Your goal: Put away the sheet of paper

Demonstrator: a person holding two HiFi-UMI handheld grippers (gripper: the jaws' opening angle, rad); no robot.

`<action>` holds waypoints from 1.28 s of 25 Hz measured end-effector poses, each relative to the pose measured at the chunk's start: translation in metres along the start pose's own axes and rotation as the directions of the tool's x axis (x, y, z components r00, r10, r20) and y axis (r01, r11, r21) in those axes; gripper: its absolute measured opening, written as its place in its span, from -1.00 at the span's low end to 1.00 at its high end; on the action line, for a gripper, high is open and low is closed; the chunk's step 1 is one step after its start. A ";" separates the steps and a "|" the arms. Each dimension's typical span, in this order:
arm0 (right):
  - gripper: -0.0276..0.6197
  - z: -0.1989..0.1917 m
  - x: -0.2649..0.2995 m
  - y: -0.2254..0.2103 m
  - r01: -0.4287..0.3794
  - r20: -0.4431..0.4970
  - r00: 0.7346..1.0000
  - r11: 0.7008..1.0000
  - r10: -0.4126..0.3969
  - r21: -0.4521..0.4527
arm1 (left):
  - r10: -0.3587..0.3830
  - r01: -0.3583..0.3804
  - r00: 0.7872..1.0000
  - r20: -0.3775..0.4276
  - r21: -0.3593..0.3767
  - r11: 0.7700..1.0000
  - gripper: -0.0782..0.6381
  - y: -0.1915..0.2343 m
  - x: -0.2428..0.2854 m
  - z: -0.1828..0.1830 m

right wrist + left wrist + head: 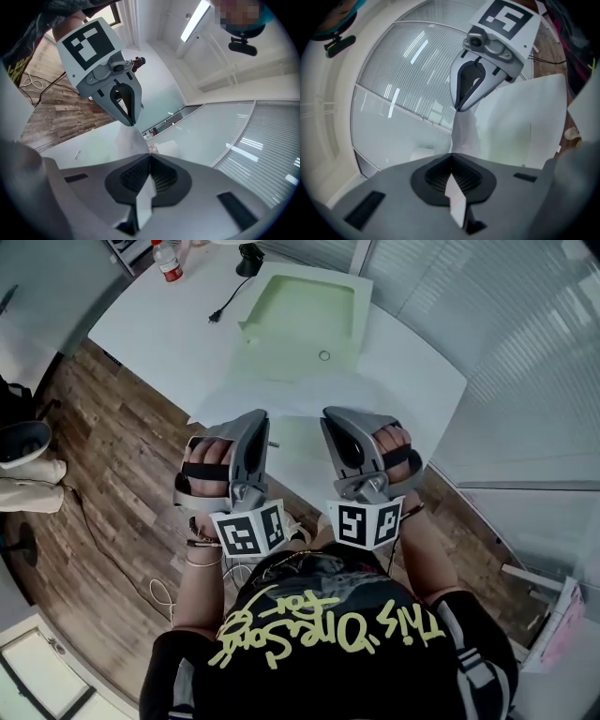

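Left gripper (260,420) (451,158): fingers closed tight on one edge of the sheet of paper (295,405), and a white sliver of it pokes back through the dark pads. From those fingertips the sheet runs across to the right gripper (330,418) (150,158), bowed loosely rather than taut. The right fingers are likewise clamped on the opposite edge, and a folded corner shows between its pads. The two sets of fingertips face each other across the sheet, near but apart. The sheet hangs over the near edge of the white table (159,338). Beyond both fingertips a pale green tray (302,315) lies flat on the table with a small ring (323,355) in it. Further off, left of the left fingers, lie a black cable plug (217,315) and a bottle (167,261) with a red label.
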State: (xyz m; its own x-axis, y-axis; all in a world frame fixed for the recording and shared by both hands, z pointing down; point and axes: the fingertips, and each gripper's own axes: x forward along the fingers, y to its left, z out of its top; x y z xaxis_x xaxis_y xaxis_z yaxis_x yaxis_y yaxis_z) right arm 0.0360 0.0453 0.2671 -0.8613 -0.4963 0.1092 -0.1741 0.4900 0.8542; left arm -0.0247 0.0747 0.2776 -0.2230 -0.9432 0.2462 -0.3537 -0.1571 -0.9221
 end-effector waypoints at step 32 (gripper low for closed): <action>-0.90 -0.008 0.010 0.008 0.016 -0.068 0.998 1.000 -0.017 -0.012 | -0.031 0.026 0.994 0.106 0.049 0.998 -0.76 0.009 0.026 -0.003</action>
State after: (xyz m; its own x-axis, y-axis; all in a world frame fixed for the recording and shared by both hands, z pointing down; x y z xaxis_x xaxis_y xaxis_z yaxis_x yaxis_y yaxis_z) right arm 0.0299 0.0383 0.2789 -0.8240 -0.5517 0.1290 -0.1822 0.4735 0.8617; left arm -0.0366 0.0495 0.2768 -0.1142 -0.9635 0.2419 -0.3142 -0.1960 -0.9289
